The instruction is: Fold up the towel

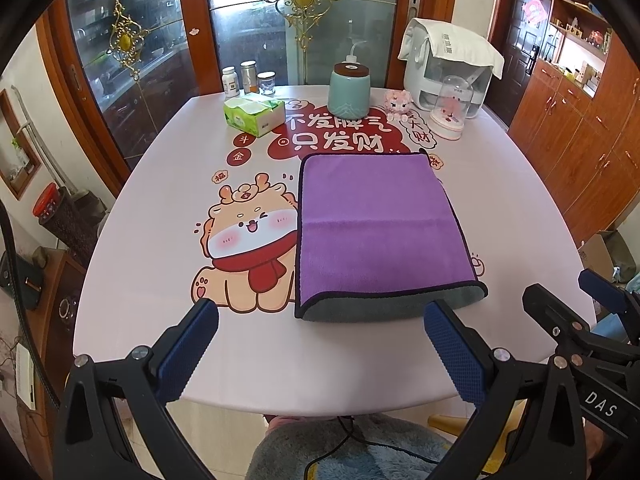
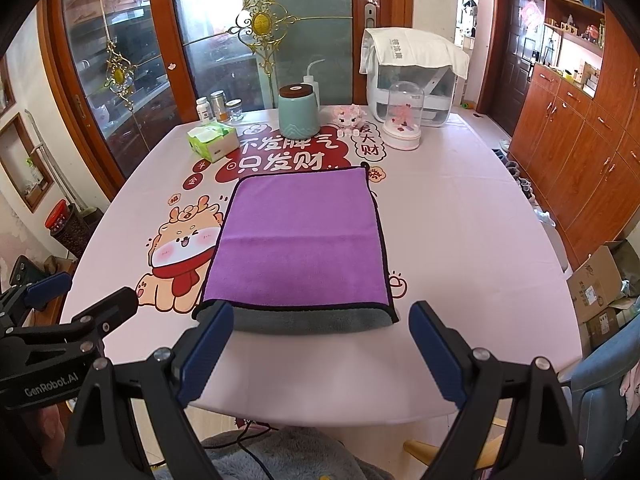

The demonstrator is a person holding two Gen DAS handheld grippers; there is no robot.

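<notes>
A purple towel (image 1: 372, 220) with a black hem and grey underside lies folded flat on the pink table (image 1: 160, 240), its rounded fold nearest me. It also shows in the right wrist view (image 2: 304, 240). My left gripper (image 1: 320, 320) is open and empty, just short of the towel's near edge, above the table's front. My right gripper (image 2: 320, 320) is open and empty, also at the towel's near edge. The right gripper shows at the right of the left wrist view (image 1: 560, 300); the left gripper shows at the left of the right wrist view (image 2: 84, 296).
At the table's far side stand a green tissue box (image 1: 254, 114), several small jars (image 1: 248, 78), a teal canister (image 1: 349, 90), a pink figure (image 1: 397, 102), a domed ornament (image 1: 450, 110) and a white appliance (image 1: 448, 68) under a cloth. Wooden cabinets (image 1: 580, 140) are to the right.
</notes>
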